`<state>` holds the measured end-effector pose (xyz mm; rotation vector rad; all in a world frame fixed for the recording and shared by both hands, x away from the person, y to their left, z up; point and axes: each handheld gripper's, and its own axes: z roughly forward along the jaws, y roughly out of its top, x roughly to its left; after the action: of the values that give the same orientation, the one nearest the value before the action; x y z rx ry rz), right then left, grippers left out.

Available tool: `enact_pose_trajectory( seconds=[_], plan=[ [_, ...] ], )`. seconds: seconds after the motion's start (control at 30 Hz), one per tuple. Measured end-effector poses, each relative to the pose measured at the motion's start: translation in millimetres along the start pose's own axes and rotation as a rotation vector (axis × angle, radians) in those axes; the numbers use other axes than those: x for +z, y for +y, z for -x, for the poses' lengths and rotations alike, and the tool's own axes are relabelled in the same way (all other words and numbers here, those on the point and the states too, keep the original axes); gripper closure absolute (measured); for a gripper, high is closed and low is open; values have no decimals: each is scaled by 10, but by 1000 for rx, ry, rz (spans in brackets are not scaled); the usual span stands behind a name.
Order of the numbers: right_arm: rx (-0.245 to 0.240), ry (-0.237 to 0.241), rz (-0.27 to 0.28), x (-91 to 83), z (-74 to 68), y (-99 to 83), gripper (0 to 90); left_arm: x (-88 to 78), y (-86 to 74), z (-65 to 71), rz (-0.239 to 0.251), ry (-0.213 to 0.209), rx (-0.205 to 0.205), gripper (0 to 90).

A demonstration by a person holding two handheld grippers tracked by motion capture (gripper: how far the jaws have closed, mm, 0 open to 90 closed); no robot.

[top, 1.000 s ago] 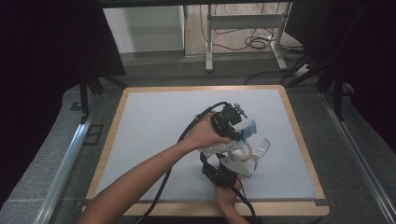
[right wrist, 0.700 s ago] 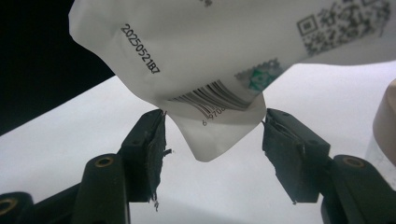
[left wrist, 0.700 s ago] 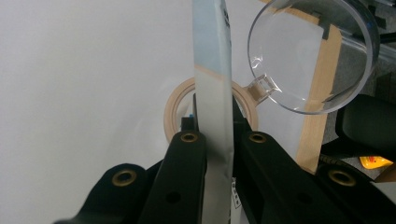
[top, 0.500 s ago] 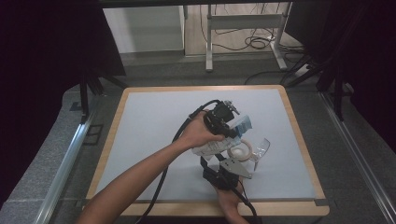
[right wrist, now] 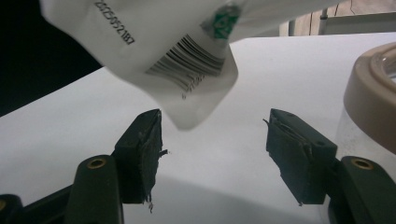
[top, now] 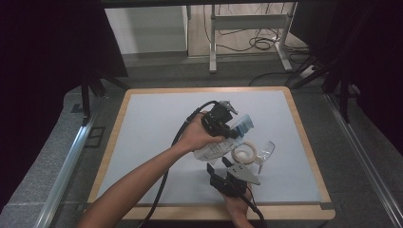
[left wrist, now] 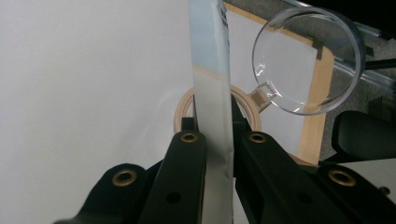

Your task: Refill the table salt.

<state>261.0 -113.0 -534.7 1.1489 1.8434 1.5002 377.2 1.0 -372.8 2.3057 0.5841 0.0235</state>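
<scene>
While the left tongs point(left wrist: 212, 140) stay clamped on the white sachet point(top: 216, 148) above the beige-rimmed jar point(top: 244, 153), the right tongs point(right wrist: 212, 158), just opening and empty, should probably close on the corner hanging between them before pulling gently.

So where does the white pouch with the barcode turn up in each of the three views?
High view: the white pouch lies mid-table under the left gripper.
Left gripper view: seen edge-on, pinched between the jaws, running up the centre.
Right gripper view: its barcoded corner hangs at top, above the open right gripper.
Shared landmark: the tan ring.
</scene>
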Motion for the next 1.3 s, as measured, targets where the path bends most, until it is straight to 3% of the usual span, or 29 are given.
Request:
enact_pose_trajectory(
  seconds=[0.1,0.43,0.8,1.13,1.3],
  plan=[
    [-10,1,3,-29,18,6,368,-47,-33,-31,9,5,7,900],
    [-7,-10,17,-121,71,39,369,-167,-192,-141,86,17,-47,900],
    [4,4,18,-163,84,46,368,-255,-370,-311,116,32,-86,900],
    [1,21,20,-196,76,51,369,-319,-573,-621,175,81,-147,900],
    [3,30,17,-189,59,50,368,-325,-695,-854,197,111,-184,900]
  ],
)
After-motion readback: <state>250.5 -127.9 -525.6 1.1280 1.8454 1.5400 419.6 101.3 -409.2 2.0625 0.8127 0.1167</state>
